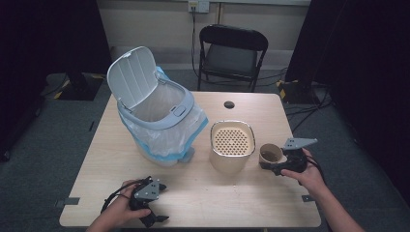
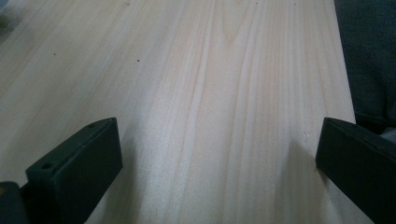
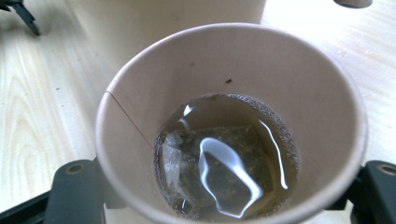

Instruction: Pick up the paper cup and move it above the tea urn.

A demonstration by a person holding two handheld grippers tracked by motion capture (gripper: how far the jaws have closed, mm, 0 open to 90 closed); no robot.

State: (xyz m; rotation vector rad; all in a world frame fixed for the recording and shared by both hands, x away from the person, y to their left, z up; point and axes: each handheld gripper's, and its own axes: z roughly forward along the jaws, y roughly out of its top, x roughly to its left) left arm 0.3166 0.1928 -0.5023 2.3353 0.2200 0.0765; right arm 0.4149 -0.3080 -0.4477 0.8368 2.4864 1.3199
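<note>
A brown paper cup is held just above the table's right side, with my right gripper shut on its wall. In the right gripper view the paper cup holds clear brownish liquid and a soaked tea bag, with my jaws pressing on both sides near the bottom. A beige container with a perforated strainer top stands just left of the cup. My left gripper rests near the table's front edge, held by a hand. Its jaws stand wide apart over bare wood in the left gripper view.
A white pedal bin with its lid up and a plastic liner stands at the table's left middle. A black folding chair is behind the table. A round cable hole lies near the far edge.
</note>
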